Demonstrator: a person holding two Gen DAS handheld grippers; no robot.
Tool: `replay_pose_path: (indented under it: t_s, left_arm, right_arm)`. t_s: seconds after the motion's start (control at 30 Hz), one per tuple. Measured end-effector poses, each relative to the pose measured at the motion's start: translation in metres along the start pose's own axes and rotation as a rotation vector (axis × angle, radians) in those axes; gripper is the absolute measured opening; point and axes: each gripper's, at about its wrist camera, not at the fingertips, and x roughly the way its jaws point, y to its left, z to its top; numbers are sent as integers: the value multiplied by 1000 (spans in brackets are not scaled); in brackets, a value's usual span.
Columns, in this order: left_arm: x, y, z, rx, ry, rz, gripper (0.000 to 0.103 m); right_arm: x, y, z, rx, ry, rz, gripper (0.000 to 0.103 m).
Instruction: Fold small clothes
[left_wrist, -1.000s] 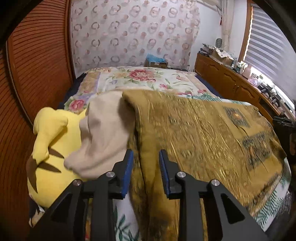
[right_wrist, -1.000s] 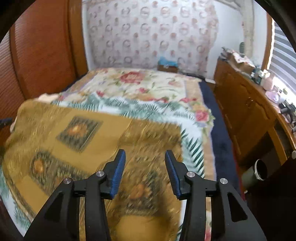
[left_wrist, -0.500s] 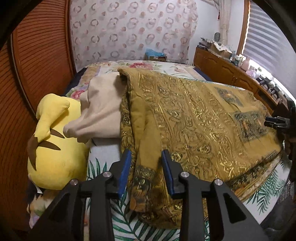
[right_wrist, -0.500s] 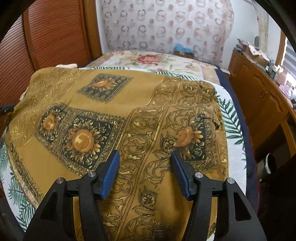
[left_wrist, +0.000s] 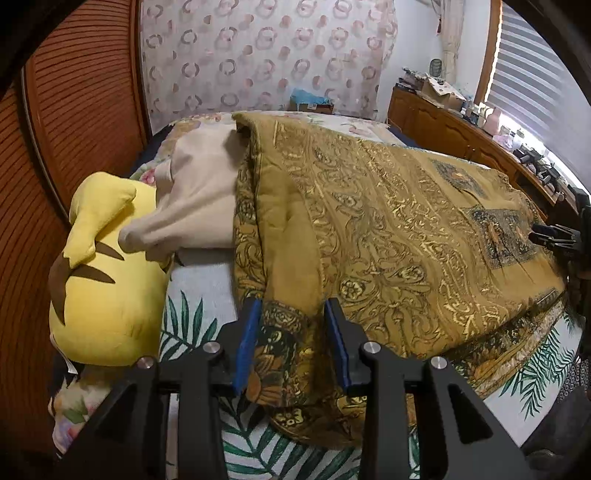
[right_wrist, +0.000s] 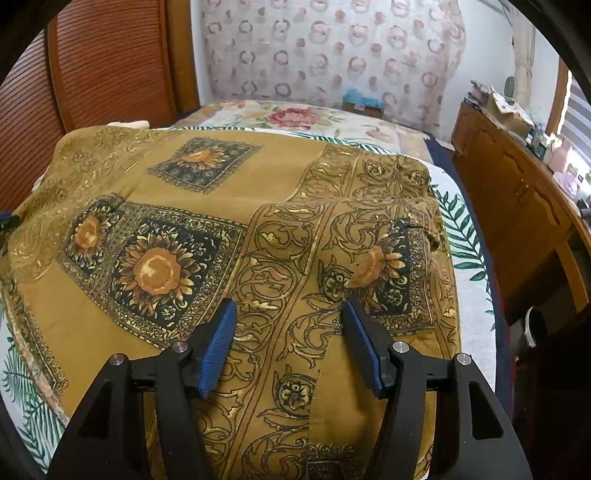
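Observation:
A mustard-gold patterned cloth (left_wrist: 388, 236) with sunflower squares lies spread over the bed; it also fills the right wrist view (right_wrist: 229, 236). My left gripper (left_wrist: 293, 317) is open, its blue pads either side of the cloth's near left corner fold. My right gripper (right_wrist: 288, 325) is open wide just above the cloth's near right part, holding nothing. The right gripper also shows at the far right of the left wrist view (left_wrist: 554, 236).
A yellow plush toy (left_wrist: 107, 280) and a beige garment (left_wrist: 199, 199) lie at the bed's left side. The bed sheet (left_wrist: 199, 295) has leaf and flower prints. A wooden dresser (right_wrist: 517, 192) with clutter runs along the right. A wooden panel wall (left_wrist: 74, 110) stands at left.
Both grippers pulled back toward the bed's near edge and lowered. The gold cloth now lies flatter and closer, and the right jaws have opened wider.

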Motion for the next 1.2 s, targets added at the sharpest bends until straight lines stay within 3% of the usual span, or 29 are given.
replay_pose_path:
  t_s: [0.5, 1.13, 1.2]
  left_arm:
    - [8, 12, -9, -59, -18, -37, 35]
    - [21, 17, 9, -61, -8, -22, 36]
    - [19, 16, 10, -60, -8, -73, 24]
  right_arm:
    - [0, 0, 0, 0, 0, 0, 64]
    - [0, 1, 0, 0, 1, 0, 64]
    - [0, 0, 0, 0, 0, 0, 64]
